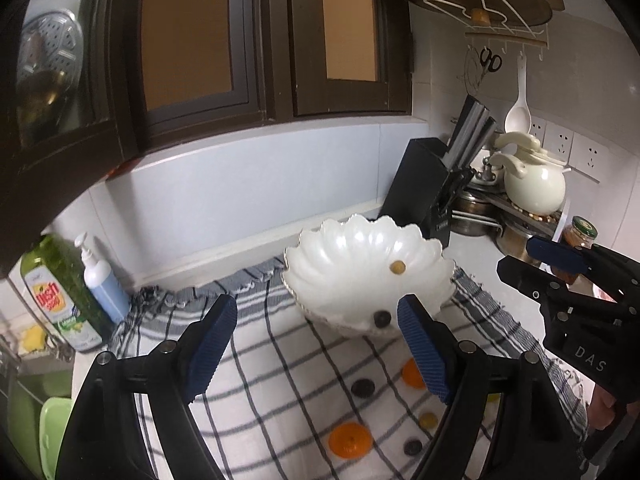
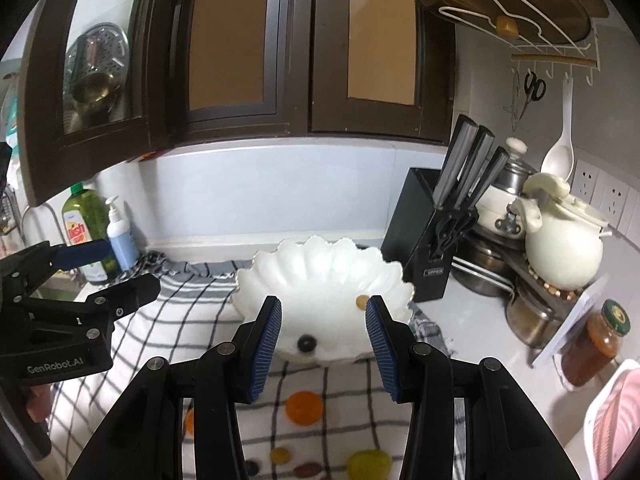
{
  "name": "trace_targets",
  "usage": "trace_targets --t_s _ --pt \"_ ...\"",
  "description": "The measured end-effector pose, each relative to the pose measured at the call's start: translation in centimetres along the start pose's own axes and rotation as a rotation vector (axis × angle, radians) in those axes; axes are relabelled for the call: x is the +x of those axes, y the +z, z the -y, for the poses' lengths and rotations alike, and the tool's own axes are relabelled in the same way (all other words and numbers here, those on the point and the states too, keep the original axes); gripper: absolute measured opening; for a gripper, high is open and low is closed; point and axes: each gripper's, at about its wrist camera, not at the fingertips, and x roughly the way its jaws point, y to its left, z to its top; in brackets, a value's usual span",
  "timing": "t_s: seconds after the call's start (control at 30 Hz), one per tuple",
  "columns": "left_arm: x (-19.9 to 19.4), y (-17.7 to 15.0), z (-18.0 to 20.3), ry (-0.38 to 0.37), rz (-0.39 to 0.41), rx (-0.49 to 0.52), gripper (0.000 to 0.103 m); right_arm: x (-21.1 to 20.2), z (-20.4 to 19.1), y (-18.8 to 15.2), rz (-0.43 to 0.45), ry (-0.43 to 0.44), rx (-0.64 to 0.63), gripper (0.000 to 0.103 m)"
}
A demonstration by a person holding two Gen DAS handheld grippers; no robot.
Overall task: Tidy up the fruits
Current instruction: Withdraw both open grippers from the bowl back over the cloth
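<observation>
Here, both grippers hover over checked cloth [image 1: 280,380], nothing held. Left gripper [image 1: 318,344] jaws wide; right gripper [image 2: 324,344] jaws wide too. Shell-shaped white bowl [image 1: 352,248] sits on cloth near knife block [image 2: 420,232], holding dark grape [image 2: 307,344] and yellowish one [image 1: 397,267] (well apart). Orange pieces [image 1: 350,440], more grapes [image 1: 363,388] loose on cloth.

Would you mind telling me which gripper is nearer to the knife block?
The right. The right gripper hovers before the shell bowl, with the knife block just beyond on its right; the left gripper sits further left.
</observation>
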Motion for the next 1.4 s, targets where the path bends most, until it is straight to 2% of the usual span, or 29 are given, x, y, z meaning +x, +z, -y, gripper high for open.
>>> trace_targets --t_s 0.33,0.77,1.2,1.4 --pt "-0.5 -3.0 1.2 0.007 -0.044 0.072 0.083 -0.4 -0.5 -3.9 -0.070 0.025 0.000 0.045" --pt "1.2 -8.1 1.8 -0.021 -0.164 0.103 0.082 0.3 -1.5 -7.5 -0.146 0.028 -0.060 0.045" --pt "3.7 -11.2 2.1 -0.074 -0.259 0.077 0.082 2.7 -2.2 -10.8 -0.255 0.118 -0.053 0.045" --pt "4.7 -11.9 2.3 -0.089 -0.268 0.072 0.082 4.2 -2.1 -11.7 -0.305 0.140 -0.041 0.044"
